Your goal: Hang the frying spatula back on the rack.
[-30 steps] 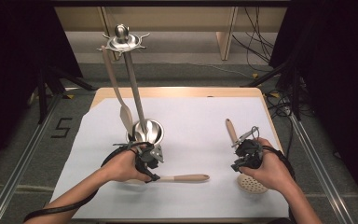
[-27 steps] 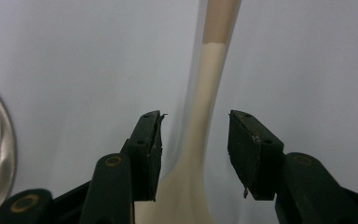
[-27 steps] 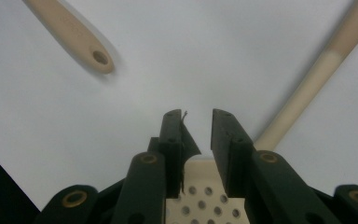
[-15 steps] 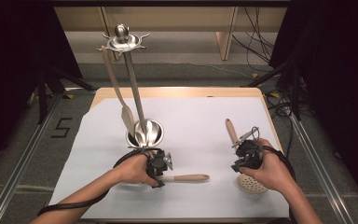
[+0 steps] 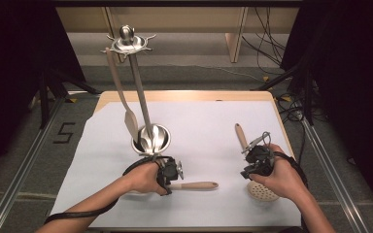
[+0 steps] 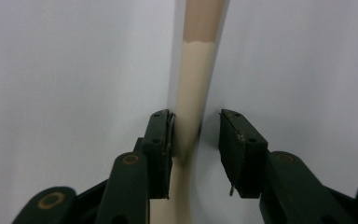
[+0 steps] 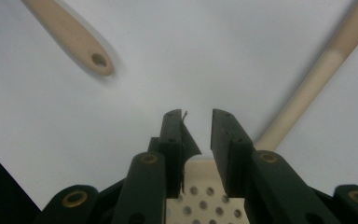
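Note:
A spoon-like utensil with a wooden handle (image 5: 196, 185) lies on the white paper near the front edge. My left gripper (image 5: 171, 180) is lowered over its cream neck (image 6: 192, 93). The jaws have just been closing and straddle the neck. The left pad (image 6: 161, 135) touches it, while the right pad still stands a gap away. A cream slotted spatula lies at the right, perforated head (image 5: 263, 192) near, handle (image 5: 241, 136) pointing away. My right gripper (image 5: 252, 171) hovers over that head (image 7: 205, 196), its jaws (image 7: 198, 119) slightly apart with nothing between them.
A metal utensil stand (image 5: 151, 138) with a tall pole rises at centre left, a wooden spatula (image 5: 126, 109) hanging from its crown. White paper (image 5: 204, 121) covers the table. The other utensil's handle end with a hole (image 7: 98, 59) appears in the right gripper view. Cables lie beyond the right edge.
My left hand has moved from beside the stand's base toward the near edge and right, down onto the utensil's neck, with its jaws narrowed. The right hand has stayed still.

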`<state>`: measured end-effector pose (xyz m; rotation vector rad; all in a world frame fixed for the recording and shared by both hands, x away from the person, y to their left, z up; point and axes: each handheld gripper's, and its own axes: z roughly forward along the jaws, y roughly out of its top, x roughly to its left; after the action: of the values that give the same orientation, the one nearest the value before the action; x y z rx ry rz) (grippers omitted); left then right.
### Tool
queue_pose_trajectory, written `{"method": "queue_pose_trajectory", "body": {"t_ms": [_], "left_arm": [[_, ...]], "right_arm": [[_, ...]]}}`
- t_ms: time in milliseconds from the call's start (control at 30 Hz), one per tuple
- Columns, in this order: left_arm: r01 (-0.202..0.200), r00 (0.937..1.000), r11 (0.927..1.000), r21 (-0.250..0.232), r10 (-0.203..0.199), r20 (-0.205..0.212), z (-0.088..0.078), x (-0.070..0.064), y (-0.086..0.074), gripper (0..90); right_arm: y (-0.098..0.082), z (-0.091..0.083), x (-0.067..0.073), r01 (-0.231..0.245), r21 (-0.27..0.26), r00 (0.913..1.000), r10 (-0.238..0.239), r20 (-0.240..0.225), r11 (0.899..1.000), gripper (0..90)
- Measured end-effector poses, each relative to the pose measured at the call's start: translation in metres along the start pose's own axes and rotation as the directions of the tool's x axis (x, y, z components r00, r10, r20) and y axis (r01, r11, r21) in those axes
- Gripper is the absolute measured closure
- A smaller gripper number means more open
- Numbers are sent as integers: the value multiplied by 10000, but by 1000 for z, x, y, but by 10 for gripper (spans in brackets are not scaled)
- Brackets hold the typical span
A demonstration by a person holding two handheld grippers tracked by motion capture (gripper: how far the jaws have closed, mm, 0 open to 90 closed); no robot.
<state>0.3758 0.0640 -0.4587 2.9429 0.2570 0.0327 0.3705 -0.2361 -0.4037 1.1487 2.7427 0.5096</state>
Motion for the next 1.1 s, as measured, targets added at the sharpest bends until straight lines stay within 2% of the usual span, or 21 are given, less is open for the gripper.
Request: {"method": "queue_pose_trajectory", "body": {"t_ms": [67, 133, 167, 267, 300, 433, 533, 567, 600, 633, 667, 700, 733, 767, 833, 867, 900, 933, 1000, 1067, 1100], "left_arm": [[31, 9999, 9999, 127, -30, -101, 0, -2, 1, 739], [50, 9998, 9996, 262, -44, -216, 1, -5, 4, 746], [-114, 9991, 9994, 328, 127, -394, 0, -7, 5, 753], [142, 9985, 9992, 374, -122, -535, 0, -10, 5, 776], [127, 9985, 9994, 322, -110, -532, 0, -9, 4, 778], [599, 9978, 9981, -145, -603, -274, -1, -5, -3, 780], [910, 9953, 9942, -571, -928, -293, -2, -5, -9, 782], [1009, 9941, 9923, -720, -1035, -336, -3, -5, -11, 782], [1170, 9921, 9893, -871, -1204, -347, -4, -5, -13, 782], [1263, 9908, 9862, -1069, -1307, -348, -5, -5, -15, 782], [1353, 9894, 9827, -1263, -1407, -347, -7, -5, -17, 782], [1423, 9881, 9774, -1563, -1497, -364, -10, -4, -19, 782], [1650, 9840, 9674, -1920, -1748, -354, -12, -5, -21, 782], [1769, 9809, 9569, -2302, -1907, -389, -15, -5, -23, 782], [1856, 9778, 9400, -2862, -2055, -408, -21, -5, -26, 782], [1975, 9747, 9281, -3157, -2204, -383, -23, -5, -28, 782], [1914, 9744, 9216, -3378, -2198, -473, -26, -5, -30, 782], [2062, 9696, 9039, -3749, -2404, -464, -28, -6, -31, 782], [2162, 9660, 8863, -4096, -2550, -419, -33, -7, -34, 782], [2105, 9653, 8769, -4321, -2562, -497, -37, -7, -38, 782], [2438, 9545, 8485, -4698, -2957, -387, -37, -9, -39, 781]], "right_arm": [[0, 0, 0, -66, -56, 10000, 66, 29, 10000, 751], [0, 0, 0, -73, -63, 10000, 73, 28, 10000, 752], [-1, 0, 0, -59, -59, 10000, 59, 14, 10000, 753], [-1, -1, -1, -65, 24, 10000, 65, 36, 10000, 754], [-2, -1, 0, -303, 55, 9995, 303, -3, 9995, 755], [-2, 0, -1, -316, -51, 9995, 315, -27, 9995, 755], [-1, 0, -2, -199, -224, 9998, 200, 64, 9996, 756], [-1, 1, -2, -244, -259, 9997, 245, 41, 9994, 755], [-1, 0, -1, -556, -142, 9985, 556, 14, 9984, 755], [-1, 0, -3, -244, -367, 9996, 248, 94, 9990, 755], [0, 0, -2, -291, -351, 9995, 294, 91, 9990, 755], [0, 0, -2, -324, -420, 9994, 328, 92, 9986, 754], [0, 0, -1, -564, -470, 9984, 566, 27, 9973, 755], [0, -1, -2, -479, -539, 9988, 483, 65, 9974, 755], [1, -2, -2, -511, -645, 9986, 516, 65, 9966, 755], [1, -2, -2, -585, -753, 9982, 592, 73, 9954, 754], [1, -3, -2, -622, -770, 9980, 632, 101, 9951, 754], [1, -3, -2, -639, -819, 9979, 647, 74, 9946, 755], [1, -2, -3, -538, -966, 9984, 552, 127, 9939, 754], [1, -3, -2, -740, -1004, 9972, 748, 44, 9922, 756], [1, -3, -2, -744, -1023, 9971, 754, 63, 9920, 755]]}}
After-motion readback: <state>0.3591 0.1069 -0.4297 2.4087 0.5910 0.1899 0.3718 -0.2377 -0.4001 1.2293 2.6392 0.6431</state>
